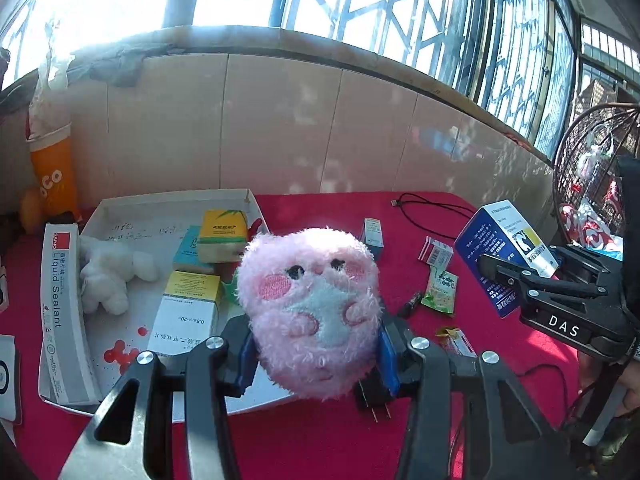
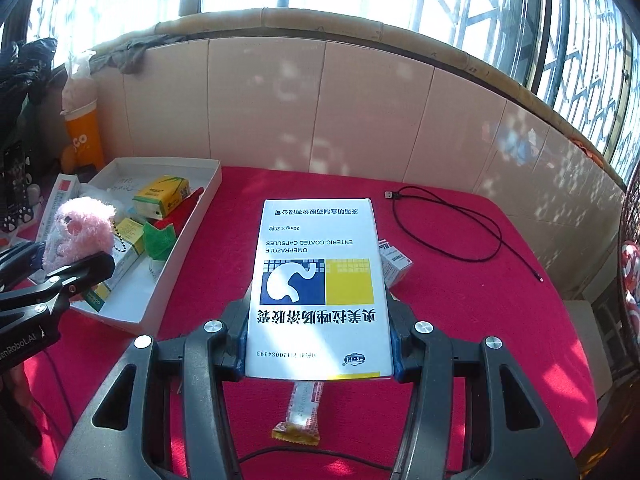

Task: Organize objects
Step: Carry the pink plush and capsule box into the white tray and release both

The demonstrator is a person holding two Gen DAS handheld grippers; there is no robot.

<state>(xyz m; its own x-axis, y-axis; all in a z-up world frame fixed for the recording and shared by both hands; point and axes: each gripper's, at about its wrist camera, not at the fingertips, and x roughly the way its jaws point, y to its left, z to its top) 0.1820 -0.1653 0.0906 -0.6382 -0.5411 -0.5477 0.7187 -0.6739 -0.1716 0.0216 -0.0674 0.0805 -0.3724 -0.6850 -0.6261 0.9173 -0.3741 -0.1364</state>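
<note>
Left gripper (image 1: 316, 344) clamps pink plush (image 1: 310, 304), right gripper (image 2: 318, 344) clamps capsule box (image 2: 318, 280), both seemingly bound for white tray (image 2: 160, 312) at table's left edge.

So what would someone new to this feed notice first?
Probably the fluffy pink plush toy clamped in the left gripper, held above the red table beside the white tray. Next, the white medicine box gripped flat in the right gripper, over mid-table.

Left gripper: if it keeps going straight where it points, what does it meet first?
Probably the white tray: the left gripper, shut on the pink plush toy, points at its near right part. Depth is unclear.
</note>
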